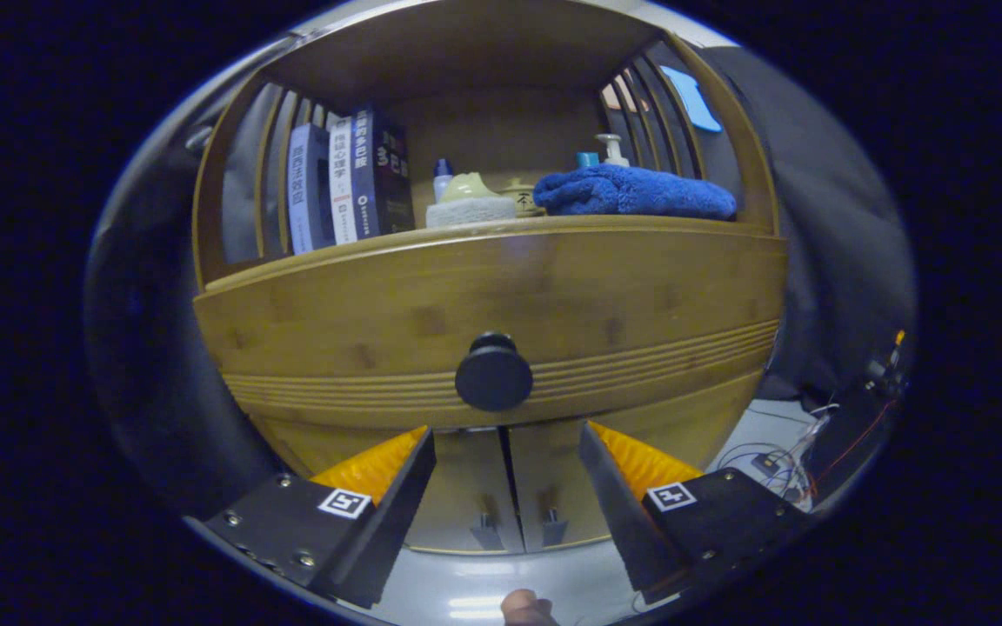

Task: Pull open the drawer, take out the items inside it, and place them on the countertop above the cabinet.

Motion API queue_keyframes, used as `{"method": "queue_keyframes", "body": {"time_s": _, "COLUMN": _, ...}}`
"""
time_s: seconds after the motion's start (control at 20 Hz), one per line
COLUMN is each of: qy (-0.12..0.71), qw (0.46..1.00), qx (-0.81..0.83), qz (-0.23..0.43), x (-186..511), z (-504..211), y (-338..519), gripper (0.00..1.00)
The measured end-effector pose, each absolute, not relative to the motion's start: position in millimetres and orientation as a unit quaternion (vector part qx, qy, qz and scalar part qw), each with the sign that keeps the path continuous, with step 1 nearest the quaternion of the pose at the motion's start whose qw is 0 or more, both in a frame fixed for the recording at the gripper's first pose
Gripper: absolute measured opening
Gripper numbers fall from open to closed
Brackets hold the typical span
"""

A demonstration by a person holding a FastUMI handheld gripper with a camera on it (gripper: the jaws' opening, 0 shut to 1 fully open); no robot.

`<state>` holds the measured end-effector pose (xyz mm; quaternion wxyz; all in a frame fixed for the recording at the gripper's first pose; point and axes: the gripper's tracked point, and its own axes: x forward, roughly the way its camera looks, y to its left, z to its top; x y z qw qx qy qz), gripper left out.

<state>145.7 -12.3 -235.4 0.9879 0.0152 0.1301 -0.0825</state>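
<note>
— Drawer [431, 322] closed, round knob [493, 371] just ahead of gripper [505, 448], centred above the gap.
— Fingers?
— Spread wide, gripping nothing, not touching knob.
— Countertop [553, 224]?
— Above drawer front, holding books [349, 178], blue towel [636, 193], bottles.

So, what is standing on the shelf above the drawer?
On the shelf: upright books, a folded blue towel, bottles and small containers behind. The drawer is closed, hiding its contents. The gripper is open below the knob.
</note>
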Motion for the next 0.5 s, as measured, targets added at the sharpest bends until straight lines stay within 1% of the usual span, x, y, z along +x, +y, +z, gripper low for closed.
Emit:
{"method": "queue_keyframes", "body": {"time_s": 0.2, "qy": 0.134, "qw": 0.987, "qx": 0.017, "qz": -0.083, "x": 101.8, "z": -229.4, "y": -8.7, "gripper": 1.0}}
{"method": "queue_keyframes", "body": {"time_s": 0.5, "qy": 0.091, "qw": 0.994, "qx": -0.015, "qz": -0.054, "x": 48.7, "z": -170.0, "y": -2.4, "gripper": 0.99}}
